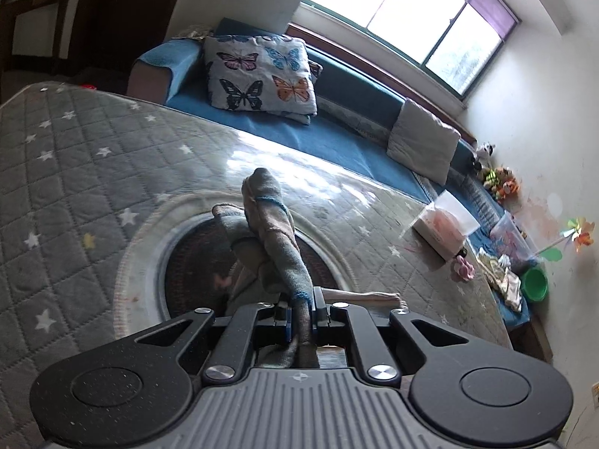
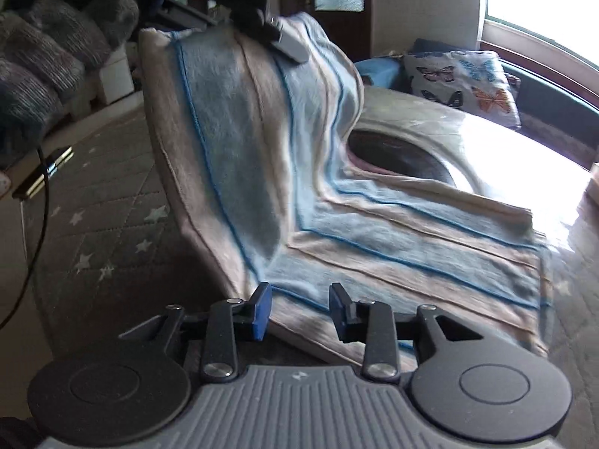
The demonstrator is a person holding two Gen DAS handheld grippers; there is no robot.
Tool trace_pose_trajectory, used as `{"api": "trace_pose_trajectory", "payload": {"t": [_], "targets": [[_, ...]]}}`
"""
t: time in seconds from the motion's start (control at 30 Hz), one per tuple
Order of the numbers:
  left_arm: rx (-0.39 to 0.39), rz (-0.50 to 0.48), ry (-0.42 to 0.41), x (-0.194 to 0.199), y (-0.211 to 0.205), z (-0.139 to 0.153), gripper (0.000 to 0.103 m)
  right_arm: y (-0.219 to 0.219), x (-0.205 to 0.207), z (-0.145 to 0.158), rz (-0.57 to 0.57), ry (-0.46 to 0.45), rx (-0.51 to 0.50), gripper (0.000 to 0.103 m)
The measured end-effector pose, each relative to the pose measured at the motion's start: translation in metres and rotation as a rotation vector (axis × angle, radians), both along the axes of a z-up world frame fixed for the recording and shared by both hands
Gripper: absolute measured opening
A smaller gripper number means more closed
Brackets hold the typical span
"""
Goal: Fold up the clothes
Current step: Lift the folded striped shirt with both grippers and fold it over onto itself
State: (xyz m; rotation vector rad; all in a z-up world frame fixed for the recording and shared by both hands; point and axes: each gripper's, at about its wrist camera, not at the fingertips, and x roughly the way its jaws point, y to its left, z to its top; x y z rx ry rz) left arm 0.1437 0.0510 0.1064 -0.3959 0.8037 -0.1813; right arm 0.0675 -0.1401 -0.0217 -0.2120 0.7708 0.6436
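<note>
So we've got a striped towel [image 2: 239,142], beige and pale blue bands with thin bright-blue lines, and it's half up in the air right now. Our left gripper [image 1: 301,305] is clamped down tight on a bunched-up corner of it, fabric squeezed right between the pads, and from that wrist view the cloth runs away from the jaws toward 12 o'clock in a twisted ridge. In the right wrist view you can see that same left gripper [image 2: 279,35] up at 12 o'clock, pinching the top edge so one half of the towel stands up like a tilted wall, while the other half lies flat on the tabletop [image 2: 112,202], spreading out toward 3 o'clock. The fold line between the two halves runs down toward our right gripper [image 2: 299,308] at 6 o'clock. That one has its jaws apart with a clear gap, blue pads either side, and nothing pinched; the towel's near edge sits just past the fingertips. The tabletop is covered in a grey quilted cloth with white stars, under a shiny clear sheet, with a dark round patch [image 1: 194,262] in the middle that the towel partly covers. Off at 1 o'clock there's a butterfly pillow [image 1: 262,75] on a blue sofa [image 1: 337,138].
</note>
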Motion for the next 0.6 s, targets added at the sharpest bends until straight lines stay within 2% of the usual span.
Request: {"api": "trace_pose_trajectory", "payload": {"t": [0.1,0.37,0.6], "targets": [[0.02,-0.021,0.015,0.005,-0.025,0.0,0.009,-0.027,-0.001,0.007,-0.057,-0.025,0.015,0.04],[0.068,-0.049,0.074,0.023,-0.089,-0.014,0.009,-0.095,0.007,0.002,-0.214,-0.016,0.028,0.04],[0.15,-0.057,0.11,0.037,-0.14,-0.032,0.009,-0.107,0.005,-0.013,-0.212,0.01,0.054,0.04]]}}
